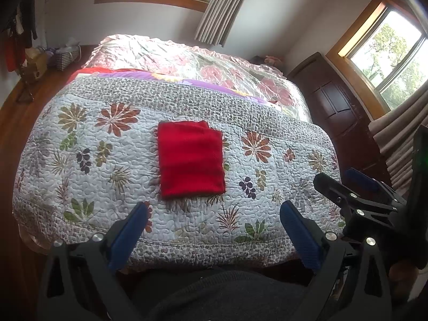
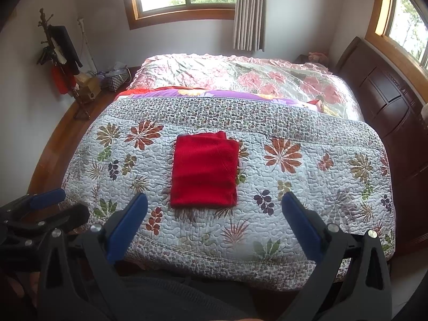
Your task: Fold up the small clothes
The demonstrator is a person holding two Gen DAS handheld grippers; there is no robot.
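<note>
red garment (image 1: 191, 160) sits folded into a neat square in the middle of the floral quilt (image 1: 281, 165) on the bed, both left tool (image 1: 214, 211) and right tool (image 2: 214, 203) spread wide, holding nothing

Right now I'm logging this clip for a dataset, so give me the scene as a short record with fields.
setting: bedroom, bed with floral quilt
garment: red cloth, folded into a neat rectangle, lying flat on the quilt
left gripper: open, holding nothing, back from the cloth
right gripper: open, holding nothing, back from the cloth
contact: neither gripper touches the cloth
other: coat stand by the far wall, curtain at the window
</note>
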